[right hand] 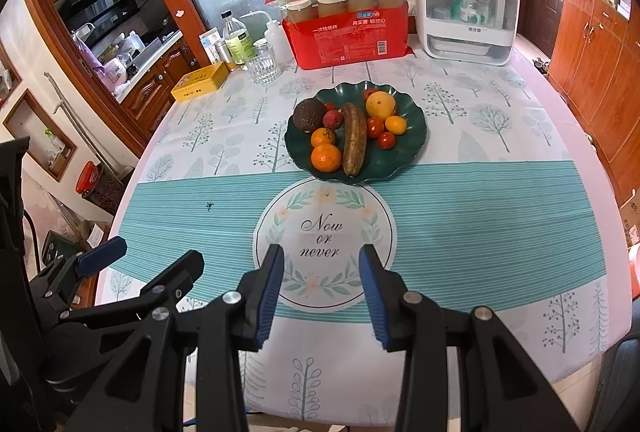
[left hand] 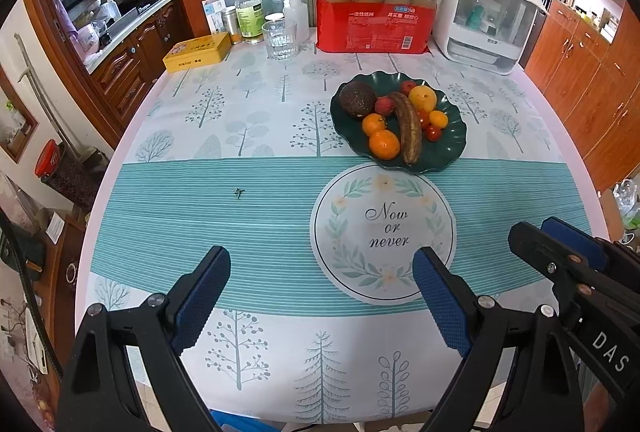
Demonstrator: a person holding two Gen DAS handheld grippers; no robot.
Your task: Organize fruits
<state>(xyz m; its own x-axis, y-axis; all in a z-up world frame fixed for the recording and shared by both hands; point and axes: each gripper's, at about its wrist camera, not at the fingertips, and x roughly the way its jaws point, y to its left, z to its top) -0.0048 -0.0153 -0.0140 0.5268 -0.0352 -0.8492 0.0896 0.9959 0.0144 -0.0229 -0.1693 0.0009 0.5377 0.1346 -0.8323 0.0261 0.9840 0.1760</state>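
Observation:
A dark green wavy-rimmed plate (left hand: pixel 450 147) (right hand: pixel 406 147) sits past the middle of the table. It holds a browned banana (left hand: pixel 406 127) (right hand: pixel 354 139), a dark round fruit (left hand: pixel 357 99) (right hand: pixel 309 113), two oranges (left hand: pixel 384 143) (right hand: pixel 326 157), a yellow fruit (left hand: pixel 422 97) (right hand: pixel 381 104) and small red fruits (left hand: pixel 432 133) (right hand: pixel 386 140). My left gripper (left hand: pixel 320 272) hovers wide open over the near tablecloth, short of the plate. My right gripper (right hand: pixel 322 272) hovers over the "Now or never" print with a narrower gap and nothing between its pads. Each gripper shows at the edge of the other's view.
Along the far table edge stand a yellow tin (left hand: pixel 198 51), a bottle (left hand: pixel 248 11), a drinking glass (left hand: pixel 280 37), a red package topped with jars (left hand: pixel 374 27) and a white storage box (left hand: pixel 484 15). Wooden cabinets line both sides of the room.

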